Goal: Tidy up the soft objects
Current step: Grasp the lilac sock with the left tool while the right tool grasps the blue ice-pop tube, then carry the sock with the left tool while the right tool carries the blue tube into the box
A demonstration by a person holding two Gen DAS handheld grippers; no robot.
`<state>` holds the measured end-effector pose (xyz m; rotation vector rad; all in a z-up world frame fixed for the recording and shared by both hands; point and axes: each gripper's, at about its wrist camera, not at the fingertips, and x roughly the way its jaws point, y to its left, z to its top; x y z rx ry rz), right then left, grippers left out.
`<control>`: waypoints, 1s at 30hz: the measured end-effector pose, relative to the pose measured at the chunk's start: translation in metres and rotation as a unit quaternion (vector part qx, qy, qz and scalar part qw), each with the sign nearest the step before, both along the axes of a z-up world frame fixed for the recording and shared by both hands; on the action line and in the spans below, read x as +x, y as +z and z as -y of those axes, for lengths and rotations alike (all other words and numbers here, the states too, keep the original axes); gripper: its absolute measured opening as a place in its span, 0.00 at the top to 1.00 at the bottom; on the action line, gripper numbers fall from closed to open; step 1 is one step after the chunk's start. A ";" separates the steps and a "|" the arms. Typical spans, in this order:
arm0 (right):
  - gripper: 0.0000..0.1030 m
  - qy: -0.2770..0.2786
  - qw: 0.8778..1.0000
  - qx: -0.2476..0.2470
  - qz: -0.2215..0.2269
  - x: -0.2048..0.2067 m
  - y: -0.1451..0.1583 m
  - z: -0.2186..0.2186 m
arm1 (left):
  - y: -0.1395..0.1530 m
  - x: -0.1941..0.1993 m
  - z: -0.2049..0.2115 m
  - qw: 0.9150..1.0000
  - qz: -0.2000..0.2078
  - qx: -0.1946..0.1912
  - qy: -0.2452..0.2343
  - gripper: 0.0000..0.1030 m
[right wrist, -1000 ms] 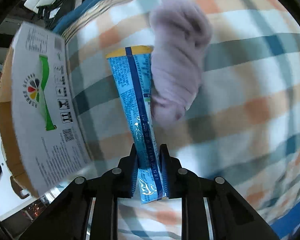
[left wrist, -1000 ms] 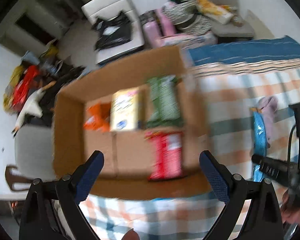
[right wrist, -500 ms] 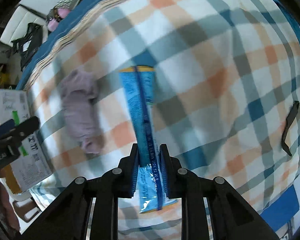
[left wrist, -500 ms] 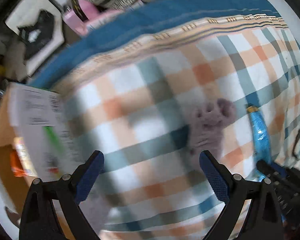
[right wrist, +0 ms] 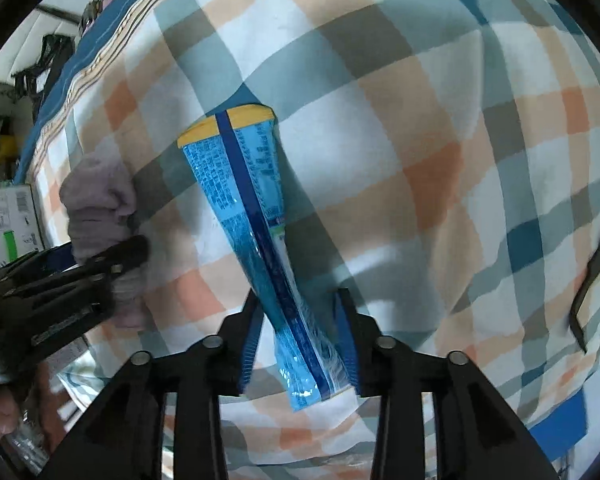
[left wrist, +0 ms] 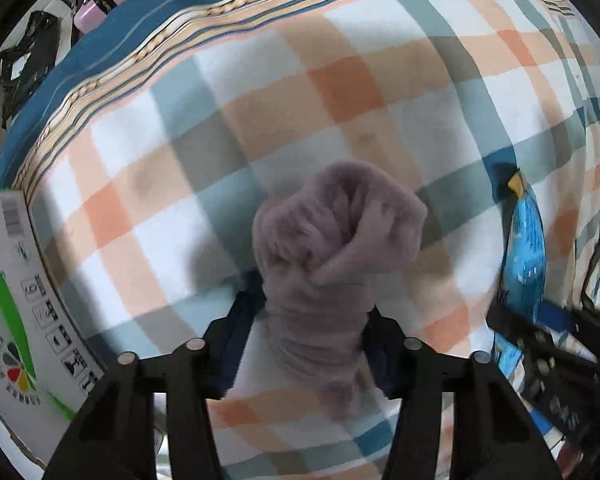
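**Both tools loaded over the plaid bed**

At far left, the cardboard box (left wrist: 16, 300) is waiting by the bed's edge. Your left tool (left wrist: 314, 320) is squeezing the mauve fuzzy sock (left wrist: 332, 248) on the plaid blanket (left wrist: 260, 92). Your right tool (right wrist: 300, 320) is pinching the blue packet (right wrist: 252, 208) near its tail; being slick and gripped so low, it is risking slipping or swinging free as you carry it.
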<state>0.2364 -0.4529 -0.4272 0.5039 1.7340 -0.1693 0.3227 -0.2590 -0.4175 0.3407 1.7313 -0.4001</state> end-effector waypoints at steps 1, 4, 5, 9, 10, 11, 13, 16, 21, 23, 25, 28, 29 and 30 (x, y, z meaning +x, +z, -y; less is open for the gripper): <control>0.58 0.008 1.000 -0.004 -0.008 0.003 -0.004 -0.004 | -0.002 0.000 -0.003 1.000 -0.005 -0.002 0.004 0.52; 0.51 0.007 1.000 -0.007 -0.017 0.012 -0.008 -0.007 | -0.005 -0.001 -0.006 1.000 0.004 0.003 -0.001 0.50; 0.49 0.010 1.000 -0.007 -0.022 0.013 -0.009 -0.006 | -0.006 -0.003 -0.001 1.000 0.008 0.009 -0.004 0.50; 0.45 0.031 0.999 -0.016 -0.038 0.026 -0.018 -0.023 | -0.004 -0.009 0.009 1.000 0.020 0.018 -0.007 0.52; 0.46 0.036 0.998 -0.019 -0.041 0.028 -0.018 -0.027 | -0.003 -0.010 0.009 1.000 0.022 0.017 -0.004 0.53; 0.47 0.040 0.998 -0.023 -0.044 0.030 -0.018 -0.030 | -0.002 -0.010 0.010 1.000 0.023 0.016 -0.002 0.57; 0.55 0.038 0.998 -0.027 -0.046 0.031 -0.017 -0.037 | 0.004 -0.016 0.009 1.000 0.028 0.012 0.003 0.63; 0.78 0.022 0.999 -0.024 -0.037 0.028 -0.008 -0.038 | 0.013 -0.027 0.004 0.999 0.036 0.006 0.008 0.64; 0.83 0.032 0.999 -0.029 -0.013 0.012 0.013 -0.050 | 0.033 -0.042 -0.009 0.999 0.051 -0.006 0.016 0.64; 0.83 0.037 0.999 -0.022 0.000 0.003 0.022 -0.054 | 0.047 -0.048 -0.014 0.998 0.061 -0.016 0.020 0.64; 0.83 0.041 0.999 -0.017 0.010 -0.001 0.033 -0.062 | 0.061 -0.055 -0.023 0.997 0.068 -0.026 0.022 0.64; 0.85 0.044 0.999 -0.008 0.028 -0.009 0.053 -0.067 | 0.087 -0.067 -0.036 0.995 0.085 -0.043 0.029 0.65; 0.85 0.045 0.998 -0.003 0.037 -0.010 0.062 -0.068 | 0.098 -0.071 -0.042 0.994 0.092 -0.050 0.033 0.65; 0.85 0.047 0.998 -0.001 0.044 -0.016 0.071 -0.070 | 0.106 -0.072 -0.049 0.993 0.097 -0.055 0.035 0.65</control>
